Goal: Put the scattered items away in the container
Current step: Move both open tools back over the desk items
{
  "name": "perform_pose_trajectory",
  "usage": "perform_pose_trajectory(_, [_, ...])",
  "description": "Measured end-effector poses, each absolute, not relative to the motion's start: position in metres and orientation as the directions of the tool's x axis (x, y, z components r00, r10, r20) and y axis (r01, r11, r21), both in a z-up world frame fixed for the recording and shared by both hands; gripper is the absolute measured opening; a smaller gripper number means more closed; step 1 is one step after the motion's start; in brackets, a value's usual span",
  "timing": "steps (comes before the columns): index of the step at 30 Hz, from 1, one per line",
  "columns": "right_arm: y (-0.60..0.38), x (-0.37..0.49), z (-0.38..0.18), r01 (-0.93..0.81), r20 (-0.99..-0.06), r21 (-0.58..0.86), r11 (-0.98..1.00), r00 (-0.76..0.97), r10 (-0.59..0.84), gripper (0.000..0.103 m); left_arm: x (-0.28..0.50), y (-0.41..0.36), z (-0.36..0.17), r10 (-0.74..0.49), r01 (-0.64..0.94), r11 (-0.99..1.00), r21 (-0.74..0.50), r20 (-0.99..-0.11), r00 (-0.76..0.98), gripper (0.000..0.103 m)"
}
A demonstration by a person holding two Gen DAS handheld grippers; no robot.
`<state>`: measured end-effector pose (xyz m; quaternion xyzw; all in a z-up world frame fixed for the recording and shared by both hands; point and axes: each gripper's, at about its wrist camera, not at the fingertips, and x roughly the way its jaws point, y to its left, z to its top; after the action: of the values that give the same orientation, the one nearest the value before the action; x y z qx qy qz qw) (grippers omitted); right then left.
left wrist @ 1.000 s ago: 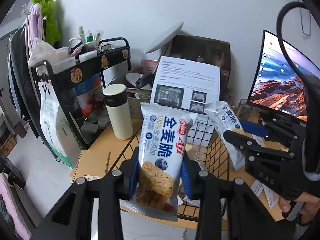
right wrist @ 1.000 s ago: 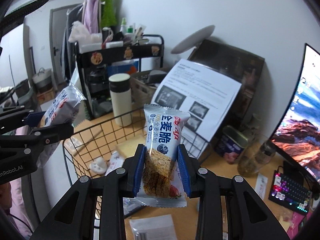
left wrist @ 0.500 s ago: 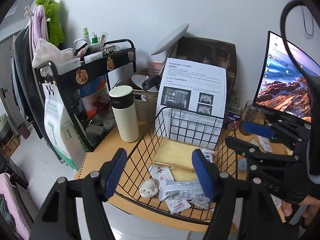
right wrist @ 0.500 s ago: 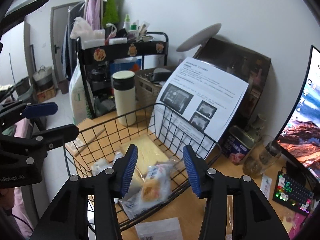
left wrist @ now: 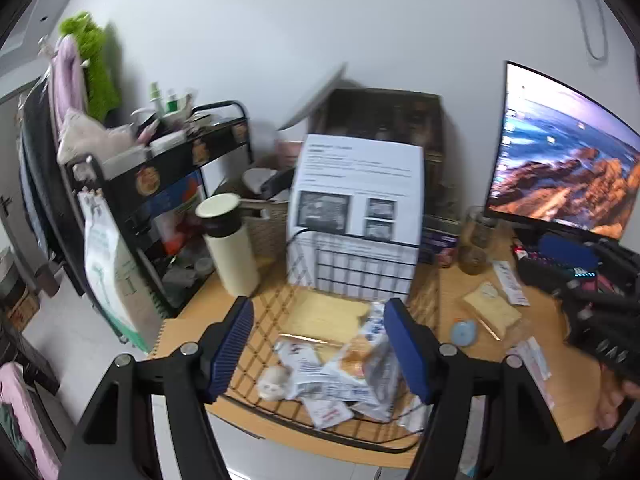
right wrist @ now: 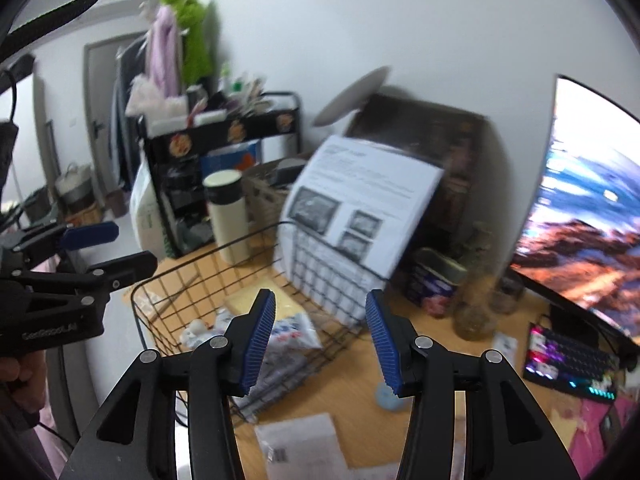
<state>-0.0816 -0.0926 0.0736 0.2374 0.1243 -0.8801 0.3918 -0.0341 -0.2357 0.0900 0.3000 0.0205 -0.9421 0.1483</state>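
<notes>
From your left wrist camera, your left gripper (left wrist: 320, 346) has its blue ribbed fingers (left wrist: 232, 346) spread wide with nothing between them. Straight ahead, between the fingers, sits the black wire basket (left wrist: 352, 270) on the wooden surface (left wrist: 576, 404). Inside it a flat yellow packet (left wrist: 324, 316) lies toward 12 o'clock, and crumpled white-and-blue snack wrappers (left wrist: 352, 376) are piled toward 6 o'clock, with a small white figure (left wrist: 272, 384) at their 9 o'clock side. Outside the basket at 3 o'clock, a clear-wrapped slice of bread (left wrist: 490, 308) and a small blue round item (left wrist: 464, 332) rest on the surface. A cream bottle (left wrist: 232, 248) stands at the basket's 10 o'clock, and a printed sheet (left wrist: 358, 196) leans behind it. Your right gripper (left wrist: 592, 292) shows at 3 o'clock, blurred.

From your right wrist camera, your right gripper (right wrist: 320, 342) also has its fingers (right wrist: 380, 340) parted and empty. The basket (right wrist: 224, 256) lies ahead toward 10 o'clock, holding the yellow packet (right wrist: 260, 302) and a white-and-blue wrapper (right wrist: 292, 332). A clear plastic bag with a label (right wrist: 304, 446) lies on the surface at 6 o'clock, the blue round item (right wrist: 384, 394) near it. Your left gripper (right wrist: 80, 256) sits at 9 o'clock, fingers apart. A monitor (right wrist: 588, 216) glows at 3 o'clock.
</notes>
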Motion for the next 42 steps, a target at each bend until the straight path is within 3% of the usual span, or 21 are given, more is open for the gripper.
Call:
perform_pose_trajectory(8, [0.033, -0.078, 0.092, 0.588, -0.459, 0.012, -0.809, -0.715, -0.526, 0.048, -0.048, -0.169, 0.096, -0.162, 0.191, -0.982, 0.009, -0.568, -0.807, 0.073])
perform_pose_trajectory(15, [0.128, -0.078, 0.078, 0.467, -0.488, 0.04, -0.883, -0.762, -0.425, 0.048, -0.066, -0.087, 0.083, -0.09, 0.082, -0.996, 0.041, -0.604, -0.792, 0.076])
perform_pose_trajectory(17, [0.151, -0.08, 0.07, 0.446, -0.5, 0.052, -0.894, -0.763, -0.409, 0.058, -0.07, -0.069, 0.077, -0.078, 0.057, -0.997, 0.053, -0.615, -0.785, 0.077])
perform_pose_trajectory(20, [0.177, -0.086, 0.057, 0.425, -0.52, 0.062, -0.903, -0.759, -0.393, 0.06, -0.079, -0.036, 0.065, -0.066, 0.023, -0.997, 0.076, -0.633, -0.771, 0.079])
perform_pose_trajectory(26, [0.215, -0.114, 0.022, 0.398, -0.592, 0.093, -0.913, -0.715, -0.372, 0.06, -0.103, 0.0, 0.031, -0.033, -0.037, -0.996, 0.082, -0.711, -0.702, 0.079])
perform_pose_trajectory(31, [0.226, -0.133, -0.007, 0.413, -0.638, 0.117, -0.903, -0.666, -0.387, 0.06, -0.122, 0.015, -0.011, 0.034, -0.077, -0.997, 0.014, -0.802, -0.596, 0.079])
perform_pose_trajectory(42, [0.223, -0.152, -0.035, 0.455, -0.655, 0.136, -0.88, -0.625, -0.424, 0.06, -0.156, 0.031, -0.071, -0.016, -0.022, -0.999, 0.03, -0.88, -0.475, 0.079])
